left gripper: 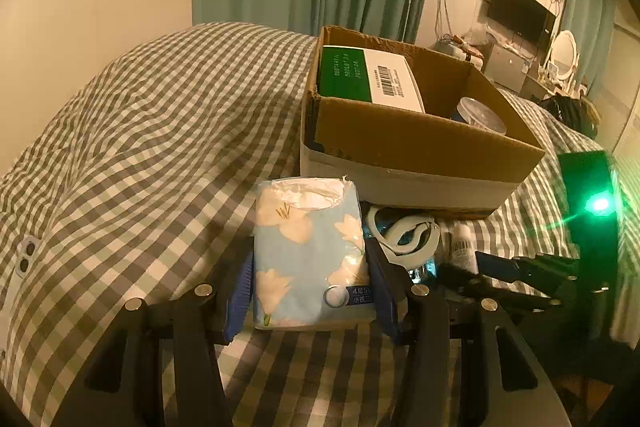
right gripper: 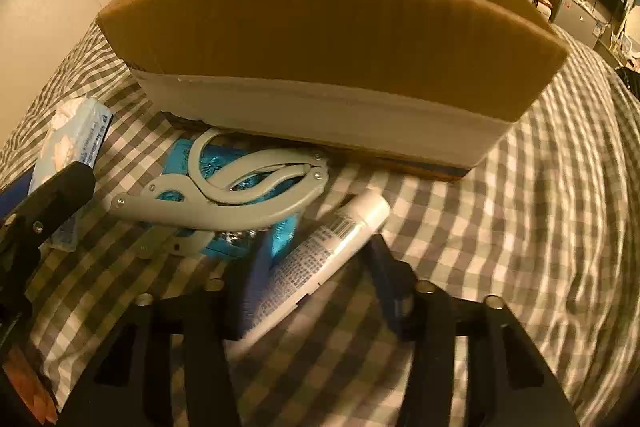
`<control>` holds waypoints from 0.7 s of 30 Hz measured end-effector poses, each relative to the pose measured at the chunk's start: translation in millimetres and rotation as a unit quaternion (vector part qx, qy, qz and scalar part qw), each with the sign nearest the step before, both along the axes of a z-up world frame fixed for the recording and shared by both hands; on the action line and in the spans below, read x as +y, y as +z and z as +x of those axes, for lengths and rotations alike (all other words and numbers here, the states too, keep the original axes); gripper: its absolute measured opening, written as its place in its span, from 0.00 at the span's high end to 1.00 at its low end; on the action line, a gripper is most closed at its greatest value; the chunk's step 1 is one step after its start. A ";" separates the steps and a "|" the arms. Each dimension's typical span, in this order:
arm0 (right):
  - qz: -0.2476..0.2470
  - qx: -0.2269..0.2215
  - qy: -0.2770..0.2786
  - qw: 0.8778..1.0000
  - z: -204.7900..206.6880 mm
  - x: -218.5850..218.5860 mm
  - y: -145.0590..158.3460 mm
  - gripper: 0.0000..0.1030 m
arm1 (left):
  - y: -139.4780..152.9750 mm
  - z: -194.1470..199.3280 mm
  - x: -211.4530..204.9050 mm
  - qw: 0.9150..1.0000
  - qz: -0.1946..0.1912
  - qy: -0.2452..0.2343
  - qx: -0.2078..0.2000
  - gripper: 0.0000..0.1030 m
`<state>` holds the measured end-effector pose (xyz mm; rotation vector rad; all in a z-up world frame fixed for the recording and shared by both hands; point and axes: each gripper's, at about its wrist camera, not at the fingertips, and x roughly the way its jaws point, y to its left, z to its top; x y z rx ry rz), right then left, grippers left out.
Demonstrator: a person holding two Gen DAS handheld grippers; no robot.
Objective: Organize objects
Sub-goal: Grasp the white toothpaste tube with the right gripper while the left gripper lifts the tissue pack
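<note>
Left fingers (left gripper: 308, 287) clamp one tissue pack (left gripper: 310, 251); right fingers (right gripper: 316, 275) straddle one tube (right gripper: 320, 251), apart.

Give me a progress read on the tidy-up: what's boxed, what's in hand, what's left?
Boxed: the green-and-white carton and a clear round container sit in the cardboard box. In hand: the left gripper is clamped on the tissue pack; the right gripper straddles the white tube, grip unclear. Left: the grey scissors on the blue packet.

Blue packet (right gripper: 236, 179) — half under scissors (right gripper: 224, 195)
</note>
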<state>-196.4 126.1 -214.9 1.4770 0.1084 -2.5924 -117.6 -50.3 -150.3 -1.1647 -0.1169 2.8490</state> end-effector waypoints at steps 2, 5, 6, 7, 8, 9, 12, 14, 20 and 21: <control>-0.004 0.000 0.004 1.000 3.9 3.3 4.4 0.71 | 1.4 1.7 3.6 1.000 -0.006 0.002 -0.003 0.48; -0.009 0.002 0.021 1.000 17.5 7.5 10.8 0.79 | 3.5 10.5 9.9 1.000 -0.003 0.002 -0.010 0.48; -0.012 0.002 0.023 1.000 23.9 10.1 12.5 0.79 | 3.6 13.5 11.6 1.000 -0.002 0.002 -0.012 0.48; -0.018 0.002 0.023 1.000 28.9 12.7 14.0 0.81 | 4.1 16.7 13.5 1.000 0.001 0.000 -0.016 0.48; -0.025 0.002 0.023 0.999 35.7 15.9 14.9 0.82 | 4.9 19.7 15.1 1.000 0.002 -0.001 -0.019 0.48; -0.030 0.003 0.023 0.999 44.3 20.1 17.1 0.82 | 6.6 23.0 16.9 1.000 0.003 -0.001 -0.022 0.48; -0.033 0.013 0.024 0.999 61.2 31.5 28.6 0.83 | 13.3 32.9 22.2 1.000 0.010 -0.001 -0.025 0.48; -0.034 0.024 0.023 0.999 74.4 37.7 39.9 0.83 | 20.4 40.0 29.3 1.000 0.009 -0.006 -0.026 0.48; -0.041 0.061 0.019 0.997 104.5 56.8 78.9 0.83 | 54.3 60.7 57.4 0.998 0.014 -0.050 -0.020 0.48; -0.043 0.069 0.019 0.996 106.0 55.2 89.6 0.83 | 61.1 64.3 60.5 0.998 0.021 -0.061 -0.019 0.48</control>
